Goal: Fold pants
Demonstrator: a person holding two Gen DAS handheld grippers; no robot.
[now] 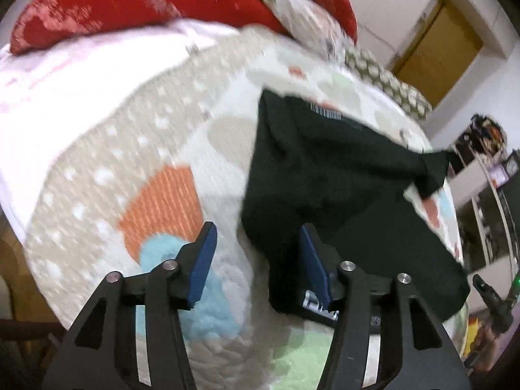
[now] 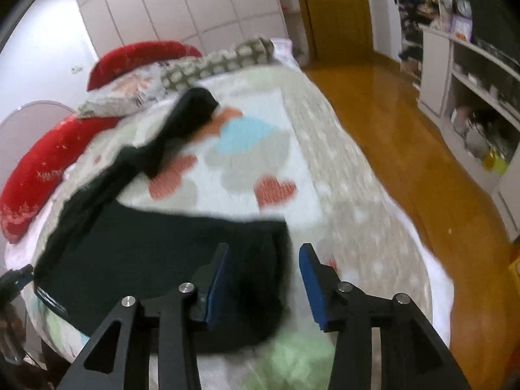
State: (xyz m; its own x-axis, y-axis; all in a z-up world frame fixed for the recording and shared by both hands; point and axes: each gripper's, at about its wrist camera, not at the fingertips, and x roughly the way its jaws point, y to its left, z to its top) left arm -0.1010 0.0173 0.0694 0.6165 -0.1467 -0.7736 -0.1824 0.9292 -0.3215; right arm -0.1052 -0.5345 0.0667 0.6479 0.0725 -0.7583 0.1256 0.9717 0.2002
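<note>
Lay dark pants (image 1: 328, 175) on the patterned bedspread (image 1: 156, 149), near edge toward the grippers; stood left gripper (image 1: 256, 260) wide and empty, just beside the left edge; hung right gripper (image 2: 263, 279) half-spread over the near right corner, gripping nothing; better to smooth the fold flat before pinching again; white waistband print (image 1: 320, 307) too blurred to read.

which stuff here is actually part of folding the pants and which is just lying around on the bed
Part of the job:
- black fabric pants, lying on the bed
- patterned quilted bedspread, the folding surface
- left tongs and right tongs, both open

Just lying about:
- red pillows
- olive dotted bolster
- white shelving unit
</note>
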